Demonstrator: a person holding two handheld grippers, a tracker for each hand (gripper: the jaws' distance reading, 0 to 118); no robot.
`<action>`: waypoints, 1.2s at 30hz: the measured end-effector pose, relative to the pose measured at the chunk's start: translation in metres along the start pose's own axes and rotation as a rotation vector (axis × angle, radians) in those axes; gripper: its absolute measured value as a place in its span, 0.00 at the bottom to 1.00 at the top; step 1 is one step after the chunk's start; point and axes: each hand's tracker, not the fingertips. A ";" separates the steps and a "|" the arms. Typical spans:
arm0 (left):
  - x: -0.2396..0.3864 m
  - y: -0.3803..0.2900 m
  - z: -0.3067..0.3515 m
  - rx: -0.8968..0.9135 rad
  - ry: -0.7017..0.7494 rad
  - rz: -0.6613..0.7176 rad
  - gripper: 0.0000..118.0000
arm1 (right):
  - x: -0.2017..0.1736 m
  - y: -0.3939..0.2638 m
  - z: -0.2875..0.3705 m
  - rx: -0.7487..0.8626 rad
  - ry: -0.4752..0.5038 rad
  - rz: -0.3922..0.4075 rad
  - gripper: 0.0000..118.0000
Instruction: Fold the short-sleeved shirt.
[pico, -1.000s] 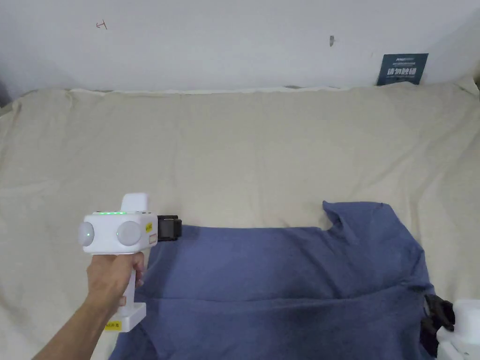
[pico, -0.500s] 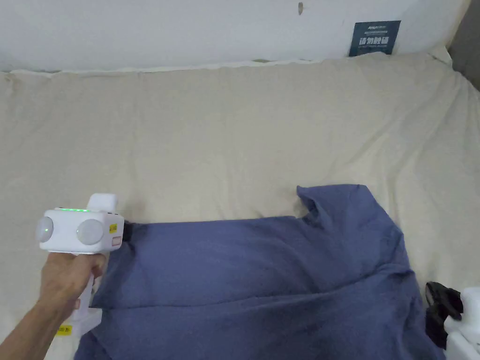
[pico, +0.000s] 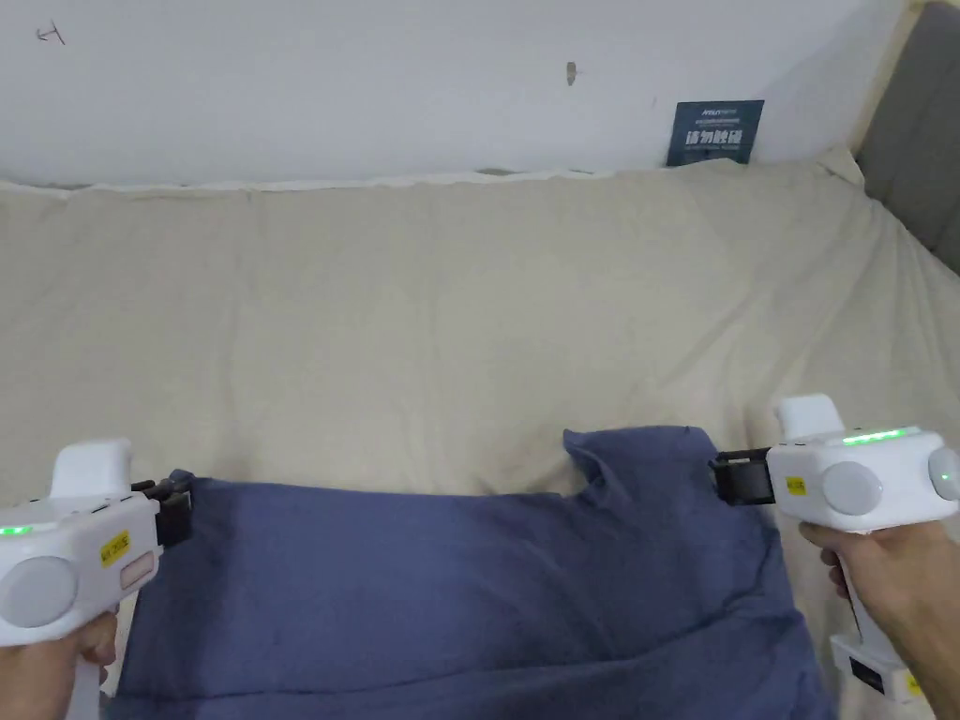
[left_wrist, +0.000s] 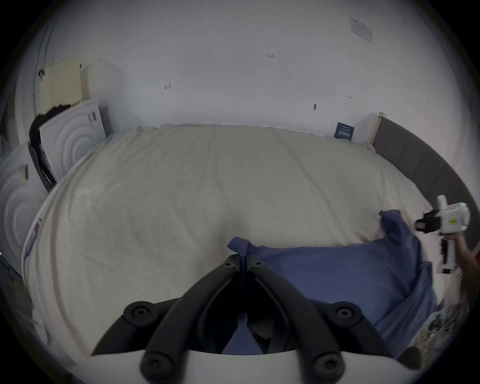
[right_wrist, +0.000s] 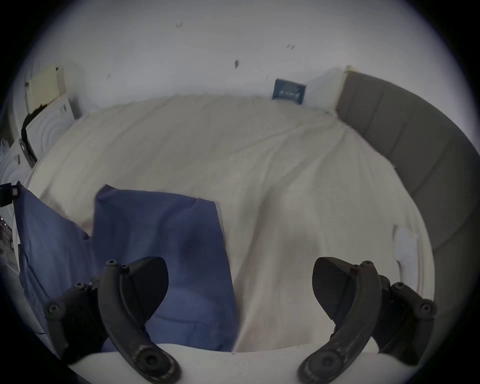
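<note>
Right gripper (pico: 731, 476) has come up beside the shirt (pico: 469, 600) sleeve, jaws wide and empty; left gripper (left_wrist: 241, 262) stays clamped on the shirt corner, ready for folding.

A cream sheet (pico: 450, 309) spreads wrinkled before me, reaching a white wall (pico: 375, 84). A small dark sign (pico: 714, 132) leans there, beside a grey padded headboard (pico: 923, 178).
</note>
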 end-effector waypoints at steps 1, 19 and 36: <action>-0.005 0.001 0.001 -0.027 -0.047 0.043 0.03 | 0.004 0.004 -0.011 -0.055 0.050 -0.015 0.87; 0.008 -0.009 -0.001 -0.024 -0.012 0.010 0.03 | -0.030 -0.010 -0.030 -0.012 -0.075 0.205 0.00; -0.011 -0.023 0.079 0.143 -0.041 0.138 0.03 | 0.000 -0.064 0.168 0.371 -0.019 -0.069 0.00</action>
